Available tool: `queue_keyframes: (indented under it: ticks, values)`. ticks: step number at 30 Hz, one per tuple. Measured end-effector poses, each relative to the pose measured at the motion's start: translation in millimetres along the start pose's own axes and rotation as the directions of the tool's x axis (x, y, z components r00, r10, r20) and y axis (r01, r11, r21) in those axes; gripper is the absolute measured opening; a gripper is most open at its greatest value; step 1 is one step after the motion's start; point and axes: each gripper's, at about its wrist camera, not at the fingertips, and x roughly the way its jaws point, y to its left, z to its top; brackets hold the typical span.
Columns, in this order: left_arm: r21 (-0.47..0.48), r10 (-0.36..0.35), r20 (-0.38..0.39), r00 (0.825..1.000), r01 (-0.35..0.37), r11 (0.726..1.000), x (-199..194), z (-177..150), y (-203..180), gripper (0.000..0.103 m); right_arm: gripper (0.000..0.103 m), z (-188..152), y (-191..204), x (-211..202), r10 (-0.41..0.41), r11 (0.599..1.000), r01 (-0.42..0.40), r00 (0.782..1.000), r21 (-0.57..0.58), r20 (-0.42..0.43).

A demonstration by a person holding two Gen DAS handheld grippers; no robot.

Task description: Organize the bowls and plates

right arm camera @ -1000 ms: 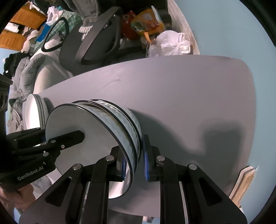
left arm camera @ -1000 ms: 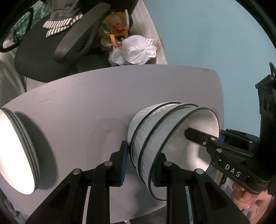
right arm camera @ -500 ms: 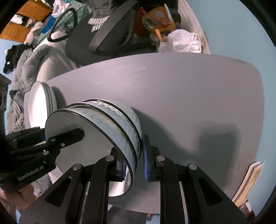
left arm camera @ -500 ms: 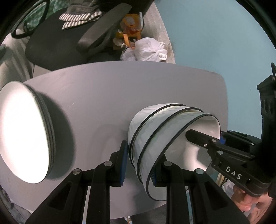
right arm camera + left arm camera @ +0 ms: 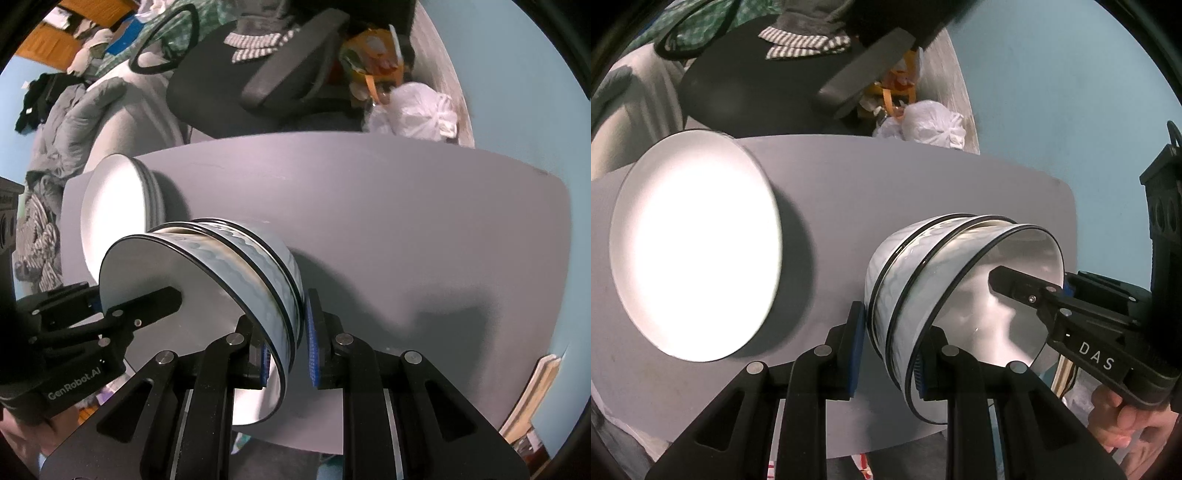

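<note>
Between our two claws: we are holding a stack of bowls (image 5: 964,291), three nested, white with dark rims and a wavy band on the outside.
Left claw (image 5: 892,354): we are gripping the near wall of the bowls, one blue pad pressing outside the stack and the other inside the top bowl.
Right claw (image 5: 286,354): we are pinching the opposite wall of the bowls the same way, one pad inside and one outside, jaws closed on the rims.
Right claw seen from the left camera: its black finger is reaching into the top bowl, and a hand (image 5: 1126,417) is holding its handle at the lower right edge.
Left claw seen from the right camera: its black finger (image 5: 147,306) is lying across the inside of the top bowl.
Bowls, place: we are seeing them over the near part of the table (image 5: 886,192), tilted in both views; whether they are touching the table we cannot tell.
Plates (image 5: 696,243): a white stack is sitting on the left part of the table, apart from the bowls and glaring brightly.
Table: it is grey with rounded corners.
Beyond the table: a black office chair (image 5: 236,74) with striped cloth on its seat is standing behind the far edge, and a knotted white plastic bag (image 5: 417,110) is lying to its right against a pale blue wall.
</note>
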Motion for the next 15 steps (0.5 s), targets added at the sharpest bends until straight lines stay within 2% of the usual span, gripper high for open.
queue_keyframes:
  ticks: [15]
  values:
    - [-0.084, -0.01, 0.09, 0.996, 0.018, 0.996, -57, 4, 49, 0.022, 0.016, 29, 77, -14, -0.021, 0.993, 0.027, 0.998, -0.114, 0.057]
